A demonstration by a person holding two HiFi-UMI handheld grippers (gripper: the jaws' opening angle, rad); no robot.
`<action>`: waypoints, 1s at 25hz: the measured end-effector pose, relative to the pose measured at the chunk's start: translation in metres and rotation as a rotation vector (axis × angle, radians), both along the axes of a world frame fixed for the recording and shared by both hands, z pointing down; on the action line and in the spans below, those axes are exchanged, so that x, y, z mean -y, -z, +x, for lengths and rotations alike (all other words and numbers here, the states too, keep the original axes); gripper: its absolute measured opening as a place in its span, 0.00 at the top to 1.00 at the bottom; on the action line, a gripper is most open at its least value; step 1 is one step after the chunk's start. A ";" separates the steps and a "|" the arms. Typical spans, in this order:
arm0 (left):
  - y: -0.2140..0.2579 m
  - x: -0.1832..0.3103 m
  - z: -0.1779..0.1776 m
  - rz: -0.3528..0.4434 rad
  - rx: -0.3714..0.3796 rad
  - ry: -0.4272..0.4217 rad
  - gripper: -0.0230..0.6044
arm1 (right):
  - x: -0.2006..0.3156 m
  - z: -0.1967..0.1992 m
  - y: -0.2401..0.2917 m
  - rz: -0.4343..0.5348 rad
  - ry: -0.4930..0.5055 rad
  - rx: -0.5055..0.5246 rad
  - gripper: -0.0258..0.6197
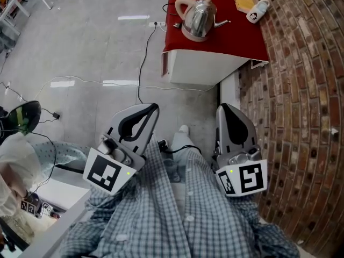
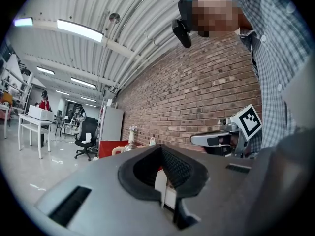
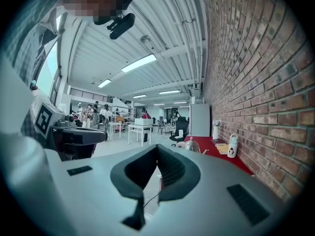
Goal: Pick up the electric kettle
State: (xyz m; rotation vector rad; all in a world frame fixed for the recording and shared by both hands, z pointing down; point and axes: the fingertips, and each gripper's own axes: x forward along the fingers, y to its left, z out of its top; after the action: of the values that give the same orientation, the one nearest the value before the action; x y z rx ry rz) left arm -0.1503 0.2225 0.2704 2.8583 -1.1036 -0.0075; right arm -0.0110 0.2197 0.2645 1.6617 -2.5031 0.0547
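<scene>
My left tongs [image 1: 152,108] and right tongs [image 1: 222,108] are clenched, empty; open floor [image 1: 97,52] lies between them and the kettle [image 1: 198,18] near the worktop [image 1: 215,44] edge.

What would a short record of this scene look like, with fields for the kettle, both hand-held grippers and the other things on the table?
kettle: electric kettle upright on the red table, untouched
left hand-held gripper: shut, empty, well short of the table
right hand-held gripper: shut, empty, well short of the table
also on table: yellow packet, white bottle
</scene>
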 end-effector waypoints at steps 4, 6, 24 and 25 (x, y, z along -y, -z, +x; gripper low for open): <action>-0.002 0.004 0.003 0.003 -0.001 0.001 0.95 | 0.005 0.002 -0.005 -0.007 0.001 0.005 0.95; -0.003 0.007 0.004 -0.003 0.001 0.005 0.95 | 0.009 0.004 -0.007 -0.015 0.002 0.013 0.95; -0.004 0.083 0.045 -0.015 0.009 0.033 0.95 | 0.083 0.036 -0.019 -0.045 0.065 0.002 0.95; -0.003 0.088 0.048 -0.016 0.009 0.035 0.95 | 0.088 0.039 -0.019 -0.044 0.065 0.002 0.95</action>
State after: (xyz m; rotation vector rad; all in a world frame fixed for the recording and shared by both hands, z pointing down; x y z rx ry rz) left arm -0.1021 0.1340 0.2737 2.8280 -1.1500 0.0123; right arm 0.0284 0.1315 0.2832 1.5639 -2.5359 0.1046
